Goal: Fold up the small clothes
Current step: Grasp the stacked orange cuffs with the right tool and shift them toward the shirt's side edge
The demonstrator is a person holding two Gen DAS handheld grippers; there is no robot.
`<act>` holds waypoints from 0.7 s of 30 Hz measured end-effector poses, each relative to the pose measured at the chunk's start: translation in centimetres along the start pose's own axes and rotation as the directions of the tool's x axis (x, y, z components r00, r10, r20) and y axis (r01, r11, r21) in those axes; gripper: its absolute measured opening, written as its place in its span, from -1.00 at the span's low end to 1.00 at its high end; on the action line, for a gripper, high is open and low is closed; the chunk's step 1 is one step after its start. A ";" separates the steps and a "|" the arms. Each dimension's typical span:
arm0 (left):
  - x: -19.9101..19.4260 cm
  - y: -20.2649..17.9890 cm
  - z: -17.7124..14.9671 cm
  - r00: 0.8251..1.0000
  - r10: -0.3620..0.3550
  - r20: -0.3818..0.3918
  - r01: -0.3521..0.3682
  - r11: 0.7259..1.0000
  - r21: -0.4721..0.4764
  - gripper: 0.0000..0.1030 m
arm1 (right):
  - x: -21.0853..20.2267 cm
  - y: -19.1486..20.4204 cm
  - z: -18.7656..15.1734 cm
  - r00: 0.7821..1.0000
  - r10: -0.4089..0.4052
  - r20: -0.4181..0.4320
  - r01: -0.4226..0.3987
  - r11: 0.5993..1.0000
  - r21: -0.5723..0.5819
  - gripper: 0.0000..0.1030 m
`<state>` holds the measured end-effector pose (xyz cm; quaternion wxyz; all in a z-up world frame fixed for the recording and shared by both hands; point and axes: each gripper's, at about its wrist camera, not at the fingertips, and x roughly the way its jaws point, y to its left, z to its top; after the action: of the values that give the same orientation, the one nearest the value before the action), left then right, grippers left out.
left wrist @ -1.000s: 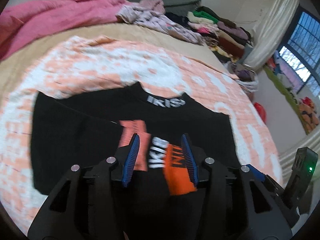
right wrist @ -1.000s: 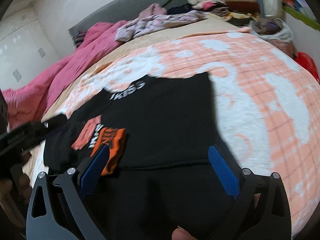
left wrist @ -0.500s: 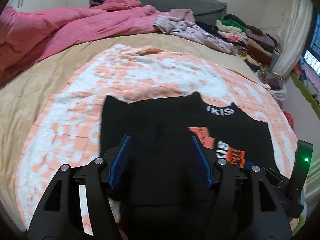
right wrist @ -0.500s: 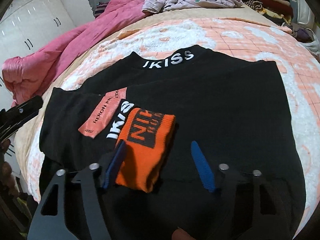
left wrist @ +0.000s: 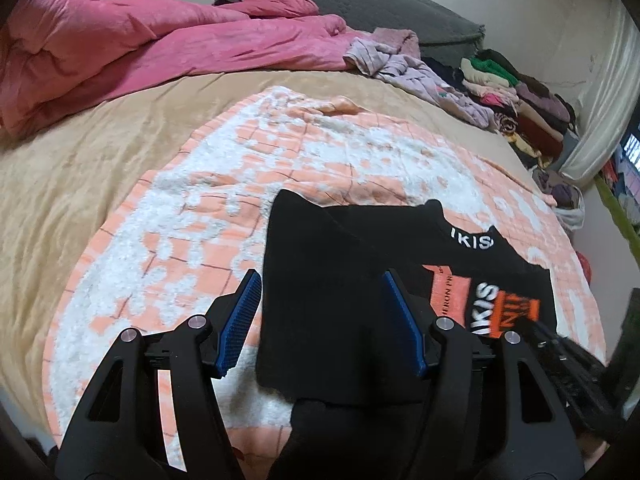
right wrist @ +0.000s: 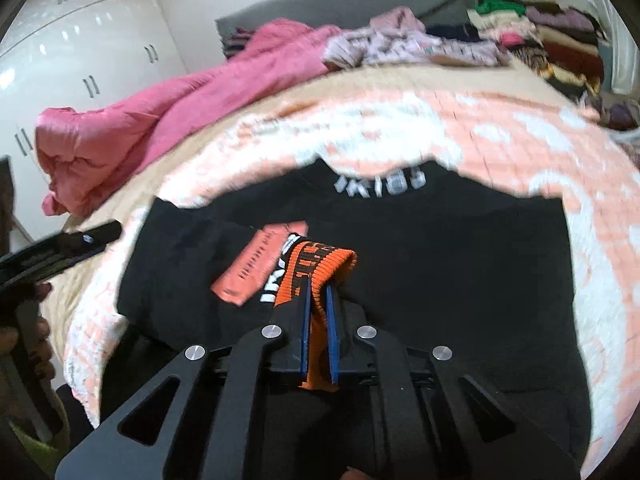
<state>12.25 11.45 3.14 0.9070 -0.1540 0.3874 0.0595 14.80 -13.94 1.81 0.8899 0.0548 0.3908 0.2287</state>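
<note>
A black sweater (left wrist: 344, 264) (right wrist: 440, 272) with white "IKISS" lettering at its collar lies flat on a peach-and-white blanket (left wrist: 180, 248) (right wrist: 500, 136). One sleeve is folded across the body and ends in an orange cuff (right wrist: 324, 260) (left wrist: 516, 316), beside a salmon label patch (right wrist: 260, 268). My right gripper (right wrist: 318, 296) is shut on that cuff, which is pinched between the blue pads. My left gripper (left wrist: 322, 312) stands open over the sweater's left side, pads apart and pressing on nothing. In the right wrist view the left gripper (right wrist: 60, 248) shows at the left edge.
A pink duvet (left wrist: 140, 48) (right wrist: 160, 120) is heaped at the head of the bed. Loose lilac clothes (left wrist: 420, 76) and a stack of folded clothes (left wrist: 520, 100) lie at the far right. White wardrobe doors (right wrist: 80, 52) stand to the left. A beige sheet (left wrist: 80, 168) surrounds the blanket.
My right gripper has closed from wide open onto the orange cuff. My left gripper has widened and swung left, from over the cuff to the sweater's left side.
</note>
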 end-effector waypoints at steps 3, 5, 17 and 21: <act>-0.4 0.4 0.2 1.000 -0.004 0.006 0.004 1.000 -0.015 0.05 | -2.1 0.8 1.3 0.998 0.018 0.068 -0.016 0.999 -0.035 -0.88; -0.7 0.6 0.4 1.000 -0.003 0.014 0.003 1.000 -0.020 0.05 | -3.4 1.2 2.0 0.994 0.009 0.105 -0.003 0.998 -0.059 -0.88; -1.3 -0.1 0.5 0.999 -0.027 0.024 0.027 0.999 -0.018 0.05 | -7.9 -3.4 3.2 0.970 -0.137 0.199 0.145 0.989 -0.022 -0.89; -0.8 -1.0 0.2 0.999 -0.033 0.010 0.033 0.999 0.003 0.05 | -7.7 -5.9 2.3 0.969 -0.172 0.175 0.169 0.985 0.029 -0.89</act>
<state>12.05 10.53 4.06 0.9102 -0.1586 0.3800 0.0445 14.06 -22.49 6.87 0.9371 0.0475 0.3150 0.1427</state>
